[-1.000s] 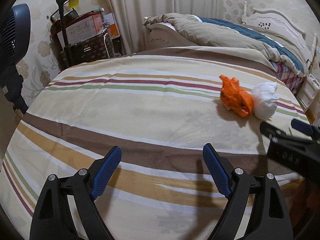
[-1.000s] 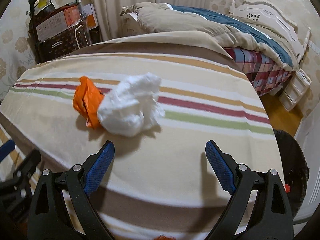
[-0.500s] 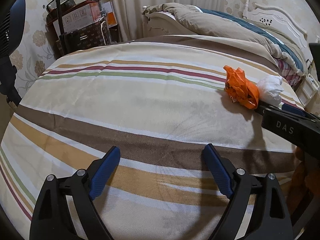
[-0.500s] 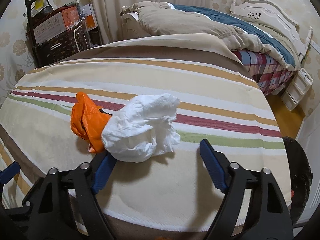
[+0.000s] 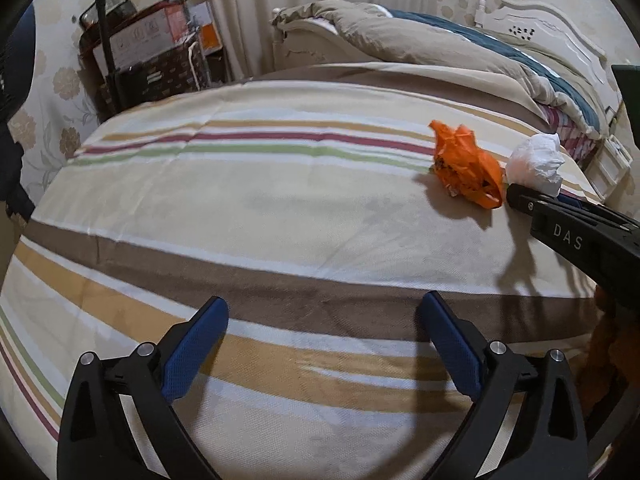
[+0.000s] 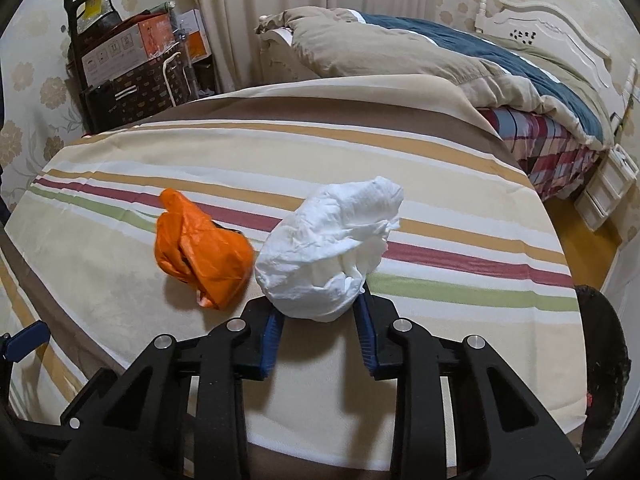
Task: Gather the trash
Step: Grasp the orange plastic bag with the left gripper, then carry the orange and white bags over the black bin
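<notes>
A crumpled white paper wad (image 6: 332,248) and a crumpled orange plastic bag (image 6: 202,248) lie side by side on the striped cloth (image 6: 440,208). My right gripper (image 6: 318,316) is shut on the lower part of the white wad. In the left wrist view the orange bag (image 5: 466,168) and the white wad (image 5: 536,162) are at the far right, with the right gripper's black body (image 5: 580,240) reaching in to them. My left gripper (image 5: 322,342) is open and empty over the near brown and tan stripes.
A dark round bin (image 6: 604,360) stands on the floor at the right edge of the cloth. A bed with a rumpled duvet (image 6: 440,56) is behind. Boxes and a trolley (image 6: 132,64) stand at the back left. White drawers (image 6: 608,188) sit by the bed.
My right gripper has moved forward to the white wad and closed its jaws on it. The left gripper has stayed open, shifting only slightly.
</notes>
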Demonstrator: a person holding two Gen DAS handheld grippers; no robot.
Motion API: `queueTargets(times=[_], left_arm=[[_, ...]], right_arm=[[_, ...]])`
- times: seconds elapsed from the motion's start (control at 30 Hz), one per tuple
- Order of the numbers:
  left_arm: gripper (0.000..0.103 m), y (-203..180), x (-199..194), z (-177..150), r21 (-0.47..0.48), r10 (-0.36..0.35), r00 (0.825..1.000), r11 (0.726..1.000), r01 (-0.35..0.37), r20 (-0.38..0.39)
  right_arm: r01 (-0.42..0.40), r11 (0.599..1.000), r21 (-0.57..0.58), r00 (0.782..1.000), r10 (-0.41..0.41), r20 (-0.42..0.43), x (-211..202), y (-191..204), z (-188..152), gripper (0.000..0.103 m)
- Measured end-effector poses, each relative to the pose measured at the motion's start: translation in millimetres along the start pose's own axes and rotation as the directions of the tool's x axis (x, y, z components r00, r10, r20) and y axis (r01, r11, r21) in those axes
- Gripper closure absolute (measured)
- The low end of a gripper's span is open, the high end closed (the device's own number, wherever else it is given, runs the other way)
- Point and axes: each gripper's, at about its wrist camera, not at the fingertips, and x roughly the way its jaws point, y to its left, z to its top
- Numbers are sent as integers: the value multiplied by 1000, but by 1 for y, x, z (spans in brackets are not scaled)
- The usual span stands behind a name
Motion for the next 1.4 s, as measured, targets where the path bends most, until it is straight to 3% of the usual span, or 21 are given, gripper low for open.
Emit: queueTargets(times=[0.63,1.07,1.13,1.2,1.27,1.4], left_arm=[[7,-45,8,35,18,-73,994,997,71,84],[7,-72,26,61,43,-80,993,996,76,86],[13,-73,29,64,48,-79,993,996,75,88],[37,-76,34,65,66,-89,994,994,85,66],[46,-77,38,64,75,-91,995,993,88,42],[48,-78,35,61,86,-103,993,991,99,50]], right_arm=[[80,992,101,997,-80,-2,-3,-76,-4,72],[78,991,108,997,-78,-1,-4,-93,-5,72],[77,991,106,997,-77,-1,-4,-92,-5,72],[74,992,104,997,-75,0,-4,-92,-6,72],[73,992,103,997,-73,0,-5,-91,-6,72],[68,993,99,998,-68,2,-6,-87,-8,72]])
